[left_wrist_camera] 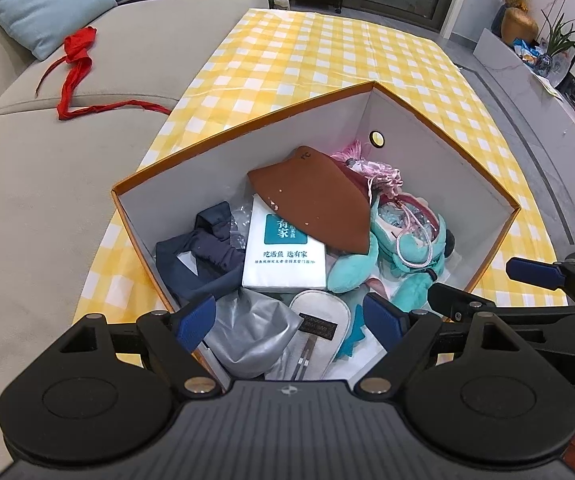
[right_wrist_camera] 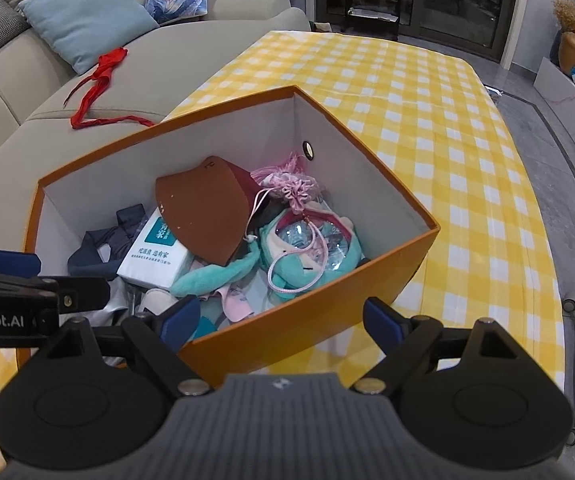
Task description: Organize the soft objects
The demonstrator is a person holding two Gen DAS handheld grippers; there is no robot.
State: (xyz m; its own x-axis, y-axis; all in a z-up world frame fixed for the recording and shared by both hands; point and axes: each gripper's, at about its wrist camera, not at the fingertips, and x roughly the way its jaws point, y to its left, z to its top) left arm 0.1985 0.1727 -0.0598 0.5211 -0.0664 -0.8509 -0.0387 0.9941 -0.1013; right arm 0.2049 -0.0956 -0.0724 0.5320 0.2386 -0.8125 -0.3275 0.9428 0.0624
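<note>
Orange box [left_wrist_camera: 491,256] lies beneath both wide-open claws, left claw [left_wrist_camera: 291,322] and right claw [right_wrist_camera: 281,320].

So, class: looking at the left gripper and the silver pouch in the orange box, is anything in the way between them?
Nothing visible blocks it. The left gripper hangs open over the box's near wall, and the silver pouch lies directly below between its fingers, uncovered, beside the white slipper.

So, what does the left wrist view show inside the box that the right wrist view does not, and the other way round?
Only the left view shows the silver cloth and the labelled grey pouch at the box's near end. Only the right view shows the box's orange outer wall. Both show the brown mask, tissue pack, teal plush and pink pouch.
</note>
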